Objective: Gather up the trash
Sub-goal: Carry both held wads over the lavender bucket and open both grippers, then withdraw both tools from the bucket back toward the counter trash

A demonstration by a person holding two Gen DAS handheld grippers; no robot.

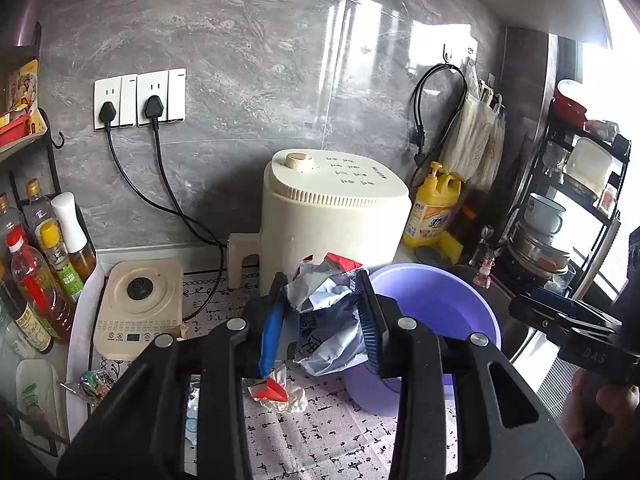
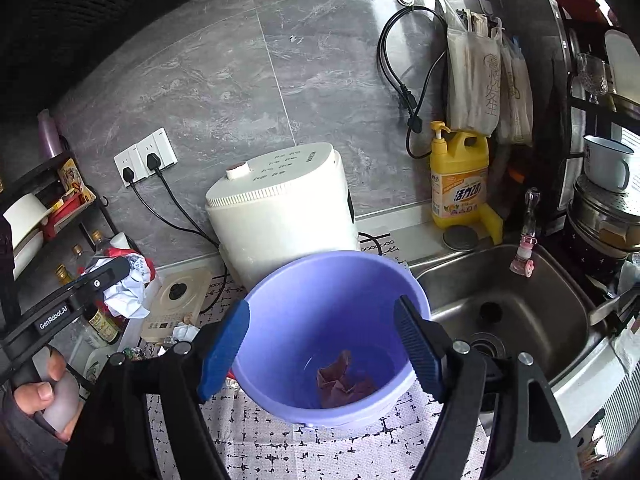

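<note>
My left gripper is shut on a crumpled white, grey and red wrapper and holds it above the patterned mat, just left of the purple plastic bucket. The held wrapper also shows in the right wrist view, far left. My right gripper is open, its fingers on either side of the bucket, not pressing it. A brownish scrap lies at the bucket's bottom. A small red-and-white wrapper lies on the mat under my left gripper.
A cream appliance stands behind the bucket. An induction cooker, oil bottles and a candy wrapper are at left. Yellow detergent and the steel sink are at right, with a dish rack beyond.
</note>
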